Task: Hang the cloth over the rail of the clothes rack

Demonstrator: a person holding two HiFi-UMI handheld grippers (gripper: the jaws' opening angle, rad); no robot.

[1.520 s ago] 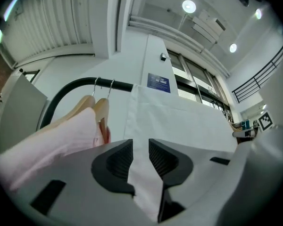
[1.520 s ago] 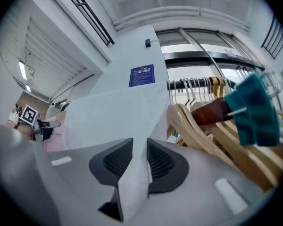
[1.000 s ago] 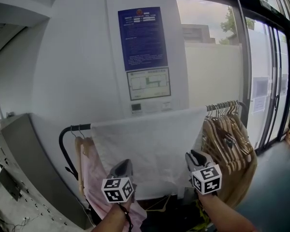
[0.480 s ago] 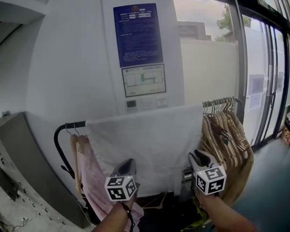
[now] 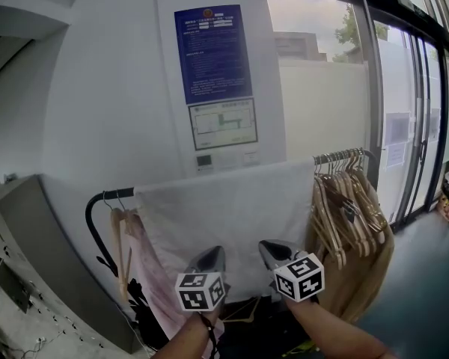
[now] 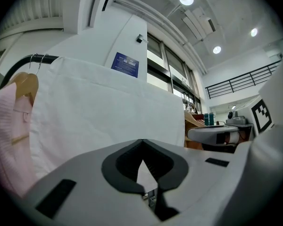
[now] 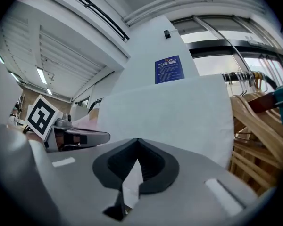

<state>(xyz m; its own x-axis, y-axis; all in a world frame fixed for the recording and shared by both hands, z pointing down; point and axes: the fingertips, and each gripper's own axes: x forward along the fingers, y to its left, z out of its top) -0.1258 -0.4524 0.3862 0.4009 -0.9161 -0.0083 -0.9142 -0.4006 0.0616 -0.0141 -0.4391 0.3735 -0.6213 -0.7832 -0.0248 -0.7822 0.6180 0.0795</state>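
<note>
The white cloth [image 5: 224, 215] hangs spread over the black rail [image 5: 111, 195] of the clothes rack, between a pink garment and a bunch of hangers. My left gripper [image 5: 215, 251] and right gripper [image 5: 263, 245] are held close together in front of the cloth's lower part. Both are shut, and I see nothing held in either. In the left gripper view the left gripper [image 6: 141, 140] points at the cloth [image 6: 108, 102], with the right gripper beside it. In the right gripper view the right gripper [image 7: 137, 140] faces the cloth [image 7: 170, 112] too.
A pink garment [image 5: 146, 264] on a wooden hanger hangs at the rail's left end. Several empty wooden hangers [image 5: 352, 208] crowd the right end. Behind the rack stands a white wall with a blue notice [image 5: 213, 51]. Glass doors [image 5: 419, 126] are at the right, a grey counter [image 5: 30, 230] at the left.
My right gripper has moved left, close to the left gripper, and its jaws have gone from apart to shut. The left gripper has shifted slightly right. The cloth stays on the rail.
</note>
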